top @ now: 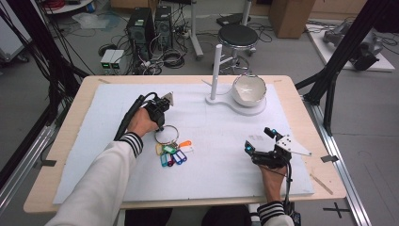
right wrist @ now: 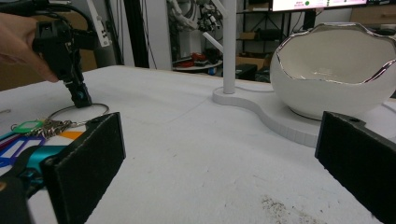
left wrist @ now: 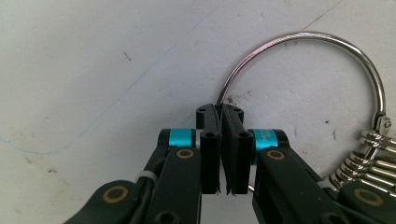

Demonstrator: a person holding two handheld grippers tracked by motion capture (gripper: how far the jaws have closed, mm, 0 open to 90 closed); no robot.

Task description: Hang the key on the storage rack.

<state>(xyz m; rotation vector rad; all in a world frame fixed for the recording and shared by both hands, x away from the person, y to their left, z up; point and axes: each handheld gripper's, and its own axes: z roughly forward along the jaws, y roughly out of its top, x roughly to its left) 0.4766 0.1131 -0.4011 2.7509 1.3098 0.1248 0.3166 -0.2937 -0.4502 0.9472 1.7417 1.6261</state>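
A large metal key ring point(top: 178, 134) lies on the white mat point(top: 221, 174), with several coloured key tags point(top: 173, 153) strung on its near side. My left gripper point(top: 160, 127) points down at the ring's left edge. In the left gripper view its jaws point(left wrist: 220, 109) are shut on the ring's wire point(left wrist: 327, 39), and the tags' small loops point(left wrist: 369, 158) hang at the right. My right gripper point(top: 258, 140) rests on the mat at the right, open with nothing between its pads point(right wrist: 224, 154). From there the left gripper point(right wrist: 81, 98) stands on the ring point(right wrist: 100, 108).
A white stand with an upright post point(top: 215, 70) and a white bowl with a silver rim point(top: 248, 89) sits at the back of the mat. The bowl point(right wrist: 336, 79) looms close in the right gripper view. A stool, computers and cables stand beyond the table.
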